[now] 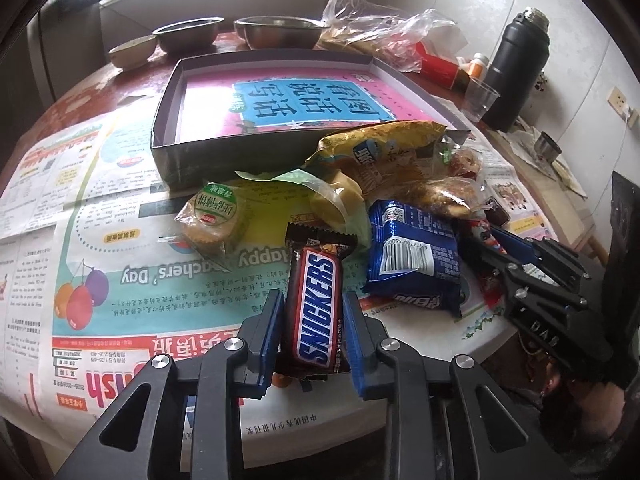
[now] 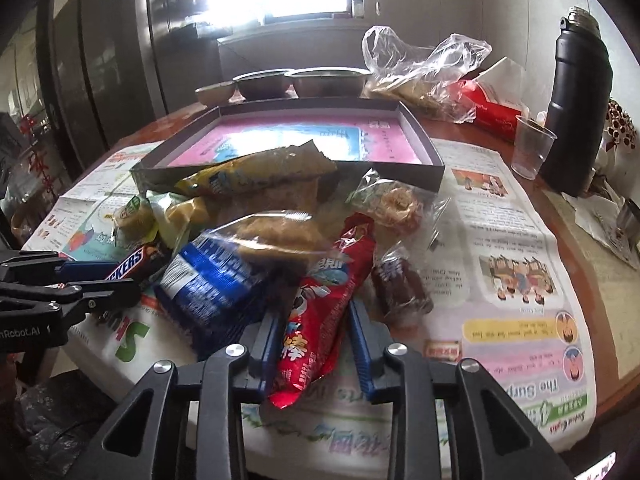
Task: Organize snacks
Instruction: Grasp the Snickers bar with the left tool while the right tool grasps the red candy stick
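Both grips look set: left hand-held gripper (image 1: 313,320) pinches Snickers bar (image 1: 316,312), right hand-held gripper (image 2: 318,336) pinches red packet (image 2: 320,320); lift straight, carry to box (image 1: 168,152) at 12 o'clock.

The left gripper (image 1: 312,320) reaches forward low over the table with its blue fingers (image 1: 269,328) closed against both sides of a chocolate bar (image 1: 316,312), while the right gripper (image 2: 316,340) beside it likewise clamps a red snack packet (image 2: 324,312).

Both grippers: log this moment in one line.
left gripper: jaws around Snickers bar | right gripper: jaws around red snack packet | box tray: no snacks inside
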The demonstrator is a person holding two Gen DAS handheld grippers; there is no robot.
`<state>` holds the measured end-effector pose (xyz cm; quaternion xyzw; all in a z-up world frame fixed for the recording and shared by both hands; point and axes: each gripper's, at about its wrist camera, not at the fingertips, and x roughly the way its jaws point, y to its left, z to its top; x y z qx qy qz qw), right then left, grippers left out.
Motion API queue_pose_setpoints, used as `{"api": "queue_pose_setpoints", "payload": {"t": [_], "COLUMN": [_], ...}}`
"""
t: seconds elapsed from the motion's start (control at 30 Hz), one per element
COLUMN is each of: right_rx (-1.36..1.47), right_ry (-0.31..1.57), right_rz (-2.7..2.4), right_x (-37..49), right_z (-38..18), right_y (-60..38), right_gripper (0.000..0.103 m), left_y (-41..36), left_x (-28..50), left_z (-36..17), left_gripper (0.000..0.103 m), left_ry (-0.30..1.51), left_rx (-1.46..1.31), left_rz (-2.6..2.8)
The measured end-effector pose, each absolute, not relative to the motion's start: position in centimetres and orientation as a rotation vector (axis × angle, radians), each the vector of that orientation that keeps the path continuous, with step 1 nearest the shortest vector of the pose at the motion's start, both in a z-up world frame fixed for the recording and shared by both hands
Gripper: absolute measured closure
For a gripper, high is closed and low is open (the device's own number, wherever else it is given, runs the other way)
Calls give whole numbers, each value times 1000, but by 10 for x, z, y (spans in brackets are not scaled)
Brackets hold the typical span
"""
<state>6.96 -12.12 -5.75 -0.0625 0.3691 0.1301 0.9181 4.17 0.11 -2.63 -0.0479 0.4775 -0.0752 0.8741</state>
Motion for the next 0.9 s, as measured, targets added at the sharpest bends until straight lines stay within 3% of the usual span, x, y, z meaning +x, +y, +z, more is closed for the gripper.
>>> {"api": "queue_pose_setpoints", "payload": {"t": [0.33,0.9], "right_rx": [211,418], "right_ry": [832,773], "right_rz": [376,447], "right_x": [67,59], "right_z": [-56,-28], "right_y": [-176,-204], "right_gripper": [80,80], "left_y": [7,15], "left_x": [38,29], "left_z": [-25,4], "left_gripper": [74,74], "left_ry": [989,921], "left_rx": [-166,-217], "left_rz": [-201,-231]}}
